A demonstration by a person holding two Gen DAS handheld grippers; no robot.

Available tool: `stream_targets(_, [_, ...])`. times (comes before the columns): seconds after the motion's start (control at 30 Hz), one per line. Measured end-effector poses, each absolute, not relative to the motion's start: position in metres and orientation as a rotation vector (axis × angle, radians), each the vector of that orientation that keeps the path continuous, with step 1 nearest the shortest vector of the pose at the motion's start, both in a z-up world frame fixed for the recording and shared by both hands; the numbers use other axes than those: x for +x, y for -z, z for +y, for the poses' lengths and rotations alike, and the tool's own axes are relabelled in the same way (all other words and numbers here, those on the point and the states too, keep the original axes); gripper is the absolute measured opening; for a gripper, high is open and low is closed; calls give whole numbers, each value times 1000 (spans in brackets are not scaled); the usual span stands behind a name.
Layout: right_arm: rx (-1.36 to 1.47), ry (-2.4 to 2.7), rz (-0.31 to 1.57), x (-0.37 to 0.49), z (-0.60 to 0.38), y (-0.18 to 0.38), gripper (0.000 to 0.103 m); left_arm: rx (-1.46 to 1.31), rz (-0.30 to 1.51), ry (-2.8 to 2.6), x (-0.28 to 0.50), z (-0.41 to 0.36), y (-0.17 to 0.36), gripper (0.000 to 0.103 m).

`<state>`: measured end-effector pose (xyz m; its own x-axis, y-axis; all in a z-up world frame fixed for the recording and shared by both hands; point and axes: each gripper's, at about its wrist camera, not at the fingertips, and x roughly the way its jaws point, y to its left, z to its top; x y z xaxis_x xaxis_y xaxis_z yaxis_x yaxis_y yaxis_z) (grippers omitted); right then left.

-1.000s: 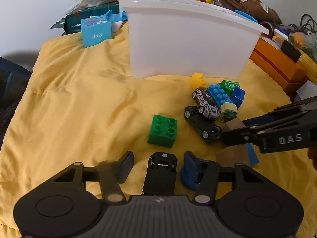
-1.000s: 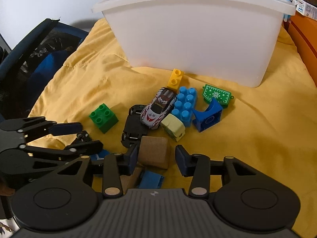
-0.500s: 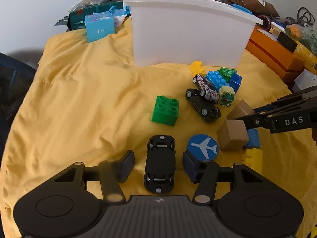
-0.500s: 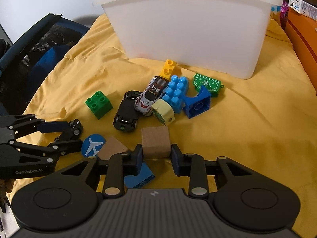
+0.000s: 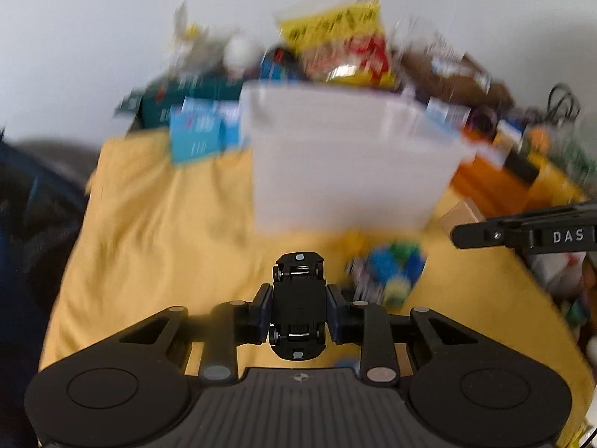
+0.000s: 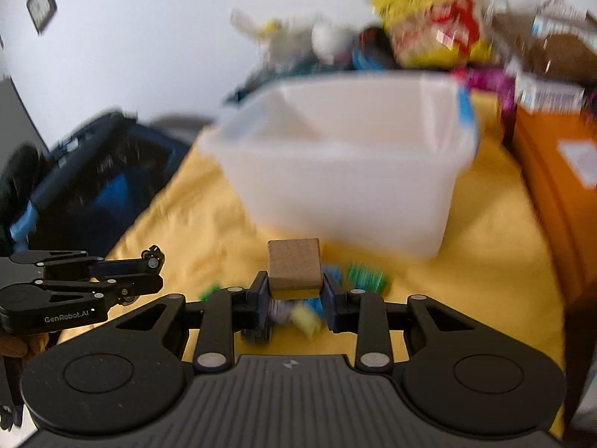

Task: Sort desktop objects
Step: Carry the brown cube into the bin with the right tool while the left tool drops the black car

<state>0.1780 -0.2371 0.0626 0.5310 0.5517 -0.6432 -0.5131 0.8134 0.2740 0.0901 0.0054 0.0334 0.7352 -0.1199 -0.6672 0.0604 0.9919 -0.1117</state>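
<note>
Both tools are pinching toys above the yellow-covered tabletop (image 5: 156, 231): the left tool (image 5: 298, 308) is gripping a black toy car (image 5: 297, 291), the right tool (image 6: 294, 298) a brown cube (image 6: 294, 267), both nearing the white bin (image 6: 347, 186) (several blurred toys are lying unsorted just before it).

Right gripper (image 5: 522, 233) side, from my left wrist view: I read "DAS"
Left gripper (image 6: 74, 298) side, from my right wrist view: I read "GenRobot.AI"
Yellow packet (image 6: 429, 18) behind the bin: print too blurred for me to read
</note>
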Motion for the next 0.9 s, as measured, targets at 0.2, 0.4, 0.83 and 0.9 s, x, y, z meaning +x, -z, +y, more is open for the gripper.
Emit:
stream_targets(0.2, [88,-594,720,224,-249,-111,33,-117,689,140,149,-6,-92,33])
stream_targets(0.4, [61,-562,758,271,-248,-129,33,-98,745,162,212,-13,-121,33])
stream_targets(0.83, [-14,-512,959,328,-235,-97,33,-82,875,152,276,-18,-113,33])
stream_targets(0.9, [-31,-502,952,330,-233,-96,36,-77,877,155,281,-20,-111,34])
